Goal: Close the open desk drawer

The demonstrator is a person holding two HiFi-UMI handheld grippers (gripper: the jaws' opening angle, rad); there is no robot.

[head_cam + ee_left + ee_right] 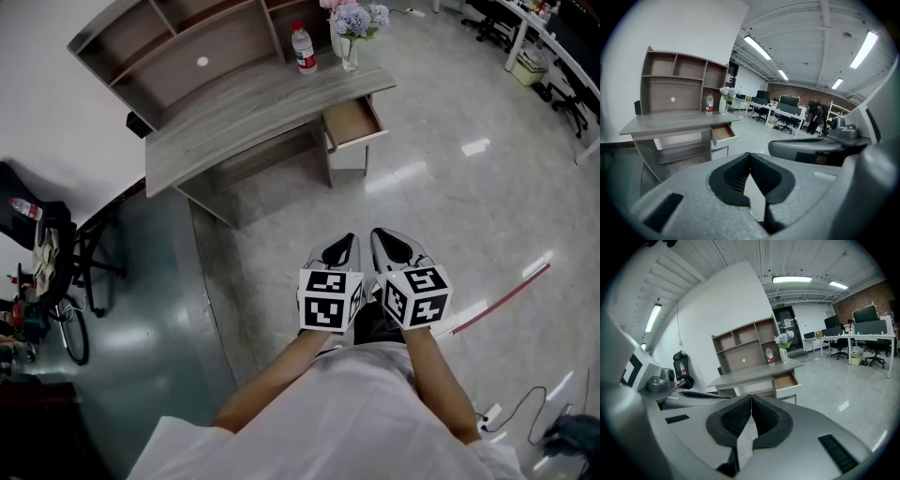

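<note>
Drawer (352, 120) hangs open from desk (253, 111) (brown inside showing), with left gripper (345, 246) and right gripper (387, 242) fingers clenched.

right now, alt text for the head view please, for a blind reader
A person holds the left tool and right tool side by side, both shut and empty, above the floor, short of a grey desk whose drawer stands open. A water bottle and flower vase stand on the desk.

desk (253, 112): matt grey woodgrain | drawer (352, 120): brown wood inside | floor (469, 206): glossy, smooth | bottle (303, 49): clear plastic
</note>
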